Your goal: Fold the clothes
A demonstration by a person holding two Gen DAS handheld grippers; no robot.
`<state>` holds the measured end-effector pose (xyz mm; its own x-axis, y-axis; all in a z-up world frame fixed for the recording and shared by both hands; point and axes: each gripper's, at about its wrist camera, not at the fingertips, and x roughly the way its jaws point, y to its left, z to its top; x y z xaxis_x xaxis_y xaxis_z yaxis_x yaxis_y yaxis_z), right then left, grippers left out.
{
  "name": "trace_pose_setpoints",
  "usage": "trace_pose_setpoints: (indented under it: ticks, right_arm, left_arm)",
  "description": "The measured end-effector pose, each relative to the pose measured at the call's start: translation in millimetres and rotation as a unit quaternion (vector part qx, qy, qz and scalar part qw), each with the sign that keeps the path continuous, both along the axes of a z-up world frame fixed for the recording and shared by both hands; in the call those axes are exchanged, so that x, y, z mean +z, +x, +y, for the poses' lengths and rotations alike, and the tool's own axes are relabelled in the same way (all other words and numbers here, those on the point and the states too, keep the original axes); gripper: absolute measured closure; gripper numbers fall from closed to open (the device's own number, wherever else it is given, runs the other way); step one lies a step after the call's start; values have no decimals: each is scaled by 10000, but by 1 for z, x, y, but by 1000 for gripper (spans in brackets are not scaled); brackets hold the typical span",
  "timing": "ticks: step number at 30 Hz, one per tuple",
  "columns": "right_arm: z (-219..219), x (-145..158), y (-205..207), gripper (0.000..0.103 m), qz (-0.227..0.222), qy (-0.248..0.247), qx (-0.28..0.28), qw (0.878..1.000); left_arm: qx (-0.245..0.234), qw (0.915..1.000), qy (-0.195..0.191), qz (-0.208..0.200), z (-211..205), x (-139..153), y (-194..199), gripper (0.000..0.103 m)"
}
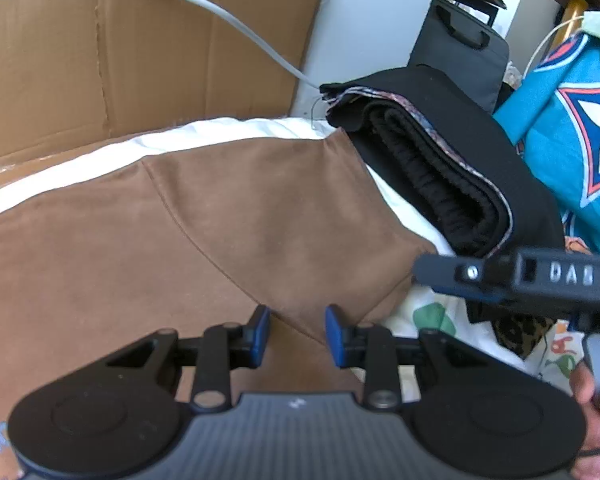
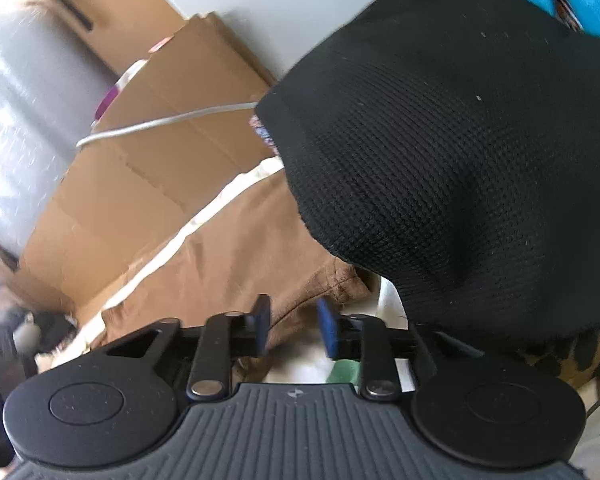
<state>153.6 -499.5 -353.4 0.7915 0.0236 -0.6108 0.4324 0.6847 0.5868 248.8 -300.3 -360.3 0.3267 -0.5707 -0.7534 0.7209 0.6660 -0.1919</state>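
Crowding the brown garment [image 1: 188,216] — folded black clothes [image 1: 440,152], cardboard [image 1: 120,40].

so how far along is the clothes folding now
Done: a folded black garment sits beside the work area. In hand: the brown garment lies spread flat, with the left gripper and right gripper both open over its edge. Left: its folds, not yet begun.
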Motion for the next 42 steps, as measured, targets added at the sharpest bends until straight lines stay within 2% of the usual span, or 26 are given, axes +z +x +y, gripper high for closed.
trace_pose_setpoints:
  ticks: [1,3,4,8,9,11,13,15,20,22,25,29,34,38,42]
  right_arm:
    - [-1,-3,0,57,41,144,-87,9999]
    - [-4,-9,1,46,123,424,-261,9987]
    - [-6,-12,2,43,162,538,-352,9978]
    - [-15,-18,4,44,206,799,-675,9943]
    - [-17,-18,5,46,208,791,-731,9940]
    - [-19,-18,7,63,265,746,-824,9935]
    - [-21,-18,7,88,326,651,-940,9929]
    - [-23,-15,2,96,311,475,-1053,9928]
    - [-19,-7,-10,97,254,-114,-1108,9935]
    - [-18,-8,-11,97,287,-301,-1080,9933]
    - [-20,-13,-9,96,453,-252,-1029,9933]
    - [-19,-5,-14,86,515,-272,-908,9942]
    - [-2,12,-25,85,347,-523,-435,9971]
    - [8,18,-16,85,116,-662,38,9977]
    - [13,15,-4,71,79,-695,322,9970]
  left_arm:
    - [-15,10000,15,-11,1,0,0,71]
    - [-68,10000,49,-35,3,0,-1,71]
    - [-106,9999,65,-41,3,0,-2,71]
    - [-292,9995,129,-77,2,-2,-7,71]
    - [-339,9993,140,-94,1,-3,-8,71]
    - [-411,9990,140,-127,0,-2,-11,71]
    - [-464,9987,129,-162,-2,0,-14,71]
    - [-516,9984,114,-208,-4,3,-16,71]
    - [-535,9983,35,-248,-5,9,-12,71]
    - [-515,9985,40,-178,-7,6,-9,71]
    - [-568,9983,116,-70,-13,-2,-7,71]
    - [-576,9981,218,-26,-21,-15,-4,70]
    - [-574,9983,125,-47,-23,-10,-2,71]
    - [-543,9983,47,-185,-13,0,1,71]
    - [-397,9983,270,-327,4,7,16,71]
